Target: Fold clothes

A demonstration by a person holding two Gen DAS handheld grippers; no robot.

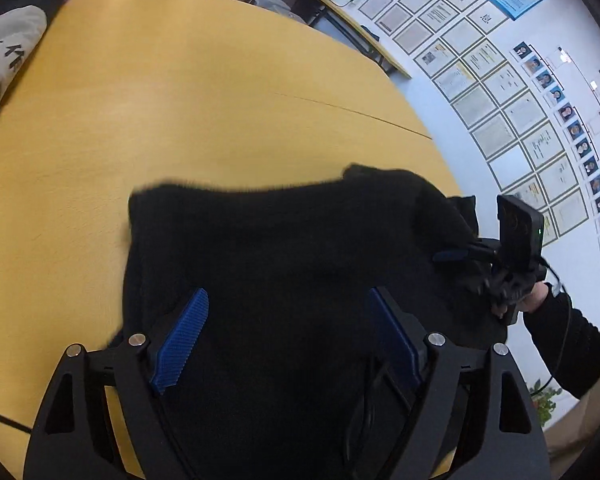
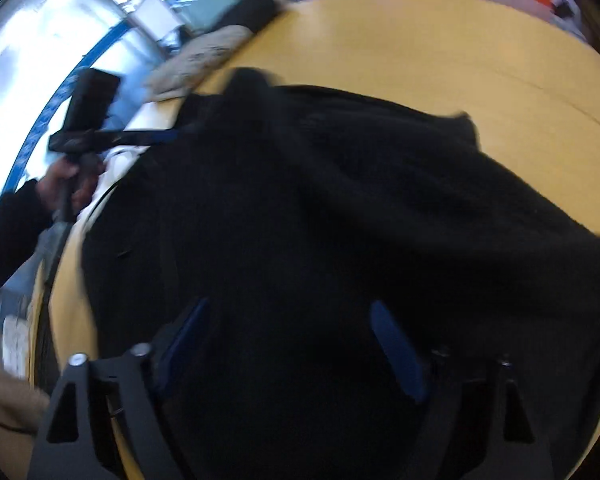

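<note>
A black knit garment [image 1: 284, 248] lies spread on the yellow table [image 1: 180, 92]. My left gripper [image 1: 288, 308] hovers over its near part with the blue-padded fingers [image 1: 184, 336] wide apart and nothing between them. In the left wrist view the right gripper [image 1: 456, 255] reaches in at the garment's right edge, its blue finger lying against the cloth. In the right wrist view the garment [image 2: 340, 208] fills the frame and my right gripper [image 2: 292, 320] is open above it. The left gripper [image 2: 168, 135] shows at the garment's far left edge.
A cream garment with black lettering [image 1: 8, 52] and dark clothes lie at the table's far left edge; they show blurred in the right wrist view [image 2: 204, 56]. A wall of framed papers [image 1: 500, 92] stands beyond the table's right edge. A seam [image 1: 352, 110] crosses the tabletop.
</note>
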